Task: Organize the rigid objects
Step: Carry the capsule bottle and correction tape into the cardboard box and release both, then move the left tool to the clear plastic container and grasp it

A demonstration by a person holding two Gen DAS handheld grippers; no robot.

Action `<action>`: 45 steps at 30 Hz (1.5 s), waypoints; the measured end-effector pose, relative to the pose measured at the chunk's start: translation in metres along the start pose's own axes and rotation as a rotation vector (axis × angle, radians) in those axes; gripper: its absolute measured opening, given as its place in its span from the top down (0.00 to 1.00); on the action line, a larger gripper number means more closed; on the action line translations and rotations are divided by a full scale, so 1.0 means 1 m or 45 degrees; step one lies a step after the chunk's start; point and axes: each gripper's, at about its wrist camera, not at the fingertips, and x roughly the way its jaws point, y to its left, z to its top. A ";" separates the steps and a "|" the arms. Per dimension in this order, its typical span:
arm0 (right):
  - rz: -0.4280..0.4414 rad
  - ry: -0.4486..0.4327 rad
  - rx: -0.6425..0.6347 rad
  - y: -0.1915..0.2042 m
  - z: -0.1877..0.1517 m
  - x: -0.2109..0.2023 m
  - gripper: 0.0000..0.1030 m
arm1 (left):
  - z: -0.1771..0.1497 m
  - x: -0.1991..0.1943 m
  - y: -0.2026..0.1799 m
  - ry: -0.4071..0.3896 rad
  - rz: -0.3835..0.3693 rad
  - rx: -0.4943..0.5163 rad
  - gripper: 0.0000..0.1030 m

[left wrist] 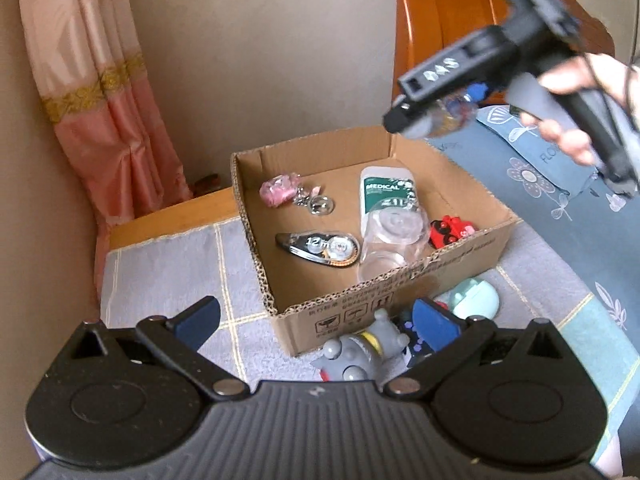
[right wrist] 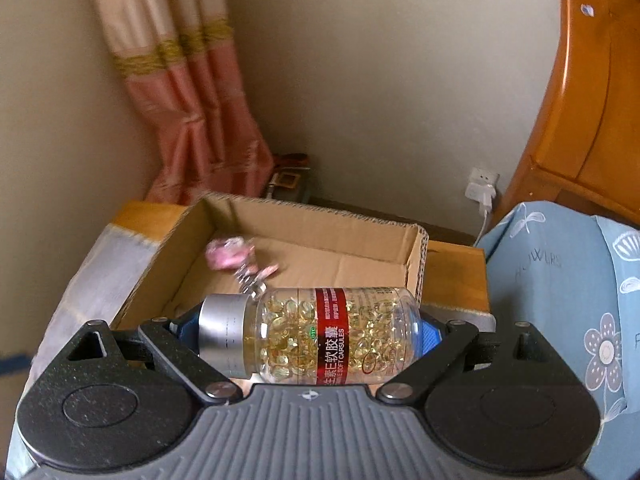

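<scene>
Over the cardboard box [right wrist: 320,256], the right tongs [right wrist: 308,332] clamp a capsule bottle [right wrist: 320,336] lengthwise, silver cap on one pad, base on the other. That end-to-end hold looks risky: the smooth ends could slip and the bottle would fall, perhaps onto the clear cup [left wrist: 390,240] lying inside. Only the left view shows the box's contents: pink keychain [left wrist: 280,190], correction tape [left wrist: 320,248], medical bottle [left wrist: 386,192], red toy [left wrist: 450,230]. There the left tongs [left wrist: 316,322] stand wide and empty above a grey toy [left wrist: 356,354] outside the box.
</scene>
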 end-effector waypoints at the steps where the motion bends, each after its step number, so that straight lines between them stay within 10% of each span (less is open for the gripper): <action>1: -0.008 0.008 0.014 -0.001 0.004 0.007 0.06 | -0.002 0.000 0.000 -0.001 0.001 -0.005 0.01; 11: -0.102 0.070 0.050 -0.005 0.026 0.064 0.00 | -0.010 0.011 0.006 0.006 0.002 -0.048 0.01; 20: -0.046 -0.009 -0.006 0.001 0.008 0.028 0.00 | -0.018 0.006 0.008 0.000 0.048 -0.108 0.01; 35: 0.015 -0.169 -0.128 0.023 -0.111 -0.057 0.00 | -0.048 -0.019 0.000 -0.017 0.107 -0.182 0.01; 45: -0.078 -0.071 -0.076 0.024 -0.196 -0.013 0.00 | -0.062 -0.029 -0.004 -0.064 0.102 -0.249 0.01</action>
